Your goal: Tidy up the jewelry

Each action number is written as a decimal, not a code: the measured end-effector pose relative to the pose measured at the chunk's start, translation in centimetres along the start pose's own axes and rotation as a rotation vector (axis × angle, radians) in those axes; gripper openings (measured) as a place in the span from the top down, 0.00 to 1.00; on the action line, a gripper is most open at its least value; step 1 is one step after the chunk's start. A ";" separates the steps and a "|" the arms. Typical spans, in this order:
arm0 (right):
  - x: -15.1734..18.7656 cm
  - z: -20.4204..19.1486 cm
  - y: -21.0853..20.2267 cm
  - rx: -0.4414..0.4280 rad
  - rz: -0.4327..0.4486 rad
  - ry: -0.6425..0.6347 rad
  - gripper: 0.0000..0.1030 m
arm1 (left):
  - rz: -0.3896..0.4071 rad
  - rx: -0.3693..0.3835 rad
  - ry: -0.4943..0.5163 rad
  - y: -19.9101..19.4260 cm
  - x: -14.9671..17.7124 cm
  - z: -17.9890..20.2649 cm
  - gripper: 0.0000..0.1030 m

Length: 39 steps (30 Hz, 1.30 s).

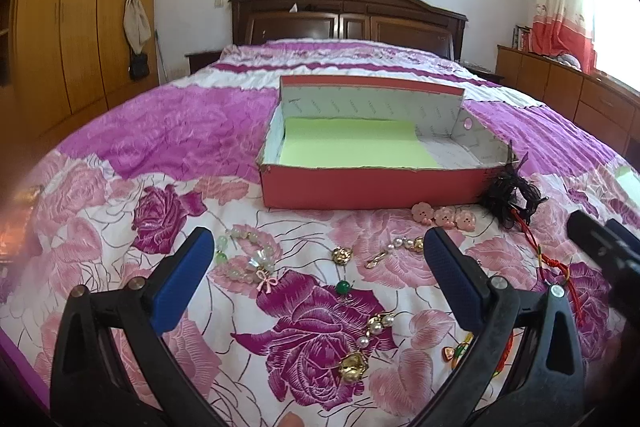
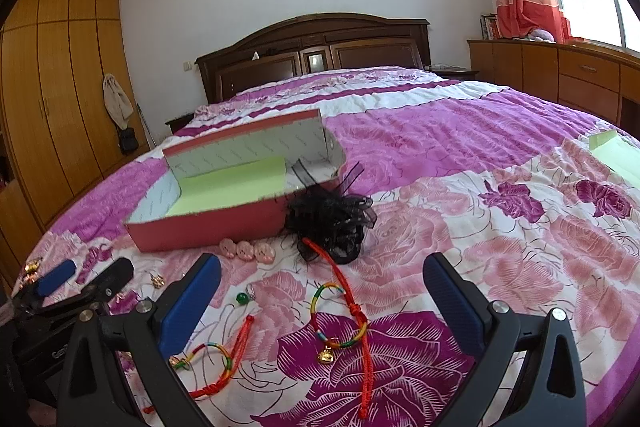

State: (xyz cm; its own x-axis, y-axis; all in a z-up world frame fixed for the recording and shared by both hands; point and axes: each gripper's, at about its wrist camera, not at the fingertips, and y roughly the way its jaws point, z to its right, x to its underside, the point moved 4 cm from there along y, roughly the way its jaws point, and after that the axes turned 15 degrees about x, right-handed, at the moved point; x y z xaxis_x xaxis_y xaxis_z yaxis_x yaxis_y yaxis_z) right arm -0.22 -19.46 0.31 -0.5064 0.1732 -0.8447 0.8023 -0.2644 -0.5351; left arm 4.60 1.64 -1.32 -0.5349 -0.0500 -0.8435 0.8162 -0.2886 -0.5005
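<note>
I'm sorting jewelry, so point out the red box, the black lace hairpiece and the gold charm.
red box (image 1: 372,189), left wrist view, front wall.
black lace hairpiece (image 2: 328,217), right wrist view, middle.
gold charm (image 2: 327,354), right wrist view, pendant body.

The red box (image 1: 372,189) looks like matt cardboard, lined with a smooth pale green paper sheet (image 1: 356,143). Beside its right corner lies a black gauzy mesh hair tie (image 2: 332,219); in front of it lie glossy gold-metal charms (image 1: 341,254) and pearly beads (image 1: 374,327) on crinkled floral cloth bedspread (image 1: 160,131).
</note>
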 end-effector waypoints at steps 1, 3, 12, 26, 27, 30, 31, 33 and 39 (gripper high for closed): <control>-0.2 0.1 -0.4 -0.003 -0.002 0.008 0.00 | -0.003 0.002 -0.003 0.0 0.0 -0.1 0.05; -0.6 0.3 -0.5 -0.008 -0.011 0.020 0.00 | -0.031 0.018 -0.025 0.2 -0.1 -0.4 0.05; -1.3 1.6 -0.1 0.001 -0.071 0.050 0.00 | -0.184 0.061 -0.064 2.4 0.8 -0.7 0.20; -0.4 2.7 1.6 -0.022 -0.138 0.098 0.00 | -0.326 0.109 -0.053 4.8 2.7 -0.1 0.74; -0.4 2.7 1.7 -0.023 -0.143 0.102 0.00 | -0.328 0.109 -0.053 4.9 2.8 -0.1 0.75; -0.2 2.8 1.9 -0.025 -0.150 0.109 0.00 | -0.332 0.120 -0.051 4.9 2.9 0.1 0.84; -0.2 2.9 2.0 -0.026 -0.152 0.111 0.00 | -0.334 0.129 -0.049 4.9 2.9 0.2 0.86; -0.2 2.9 2.0 -0.025 -0.155 0.113 0.00 | -0.338 0.141 -0.044 4.8 3.1 0.5 0.95; -0.2 2.8 1.9 -0.021 -0.151 0.105 0.00 | -0.343 0.163 -0.034 4.2 3.4 1.0 0.99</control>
State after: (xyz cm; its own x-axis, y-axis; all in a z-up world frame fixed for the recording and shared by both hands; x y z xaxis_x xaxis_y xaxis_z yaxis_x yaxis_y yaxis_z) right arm 0.54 -22.67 -0.62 -0.5870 0.3080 -0.7488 0.7264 -0.2080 -0.6550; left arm 6.05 -0.66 -6.08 -0.7805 0.0448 -0.6236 0.5442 -0.4422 -0.7129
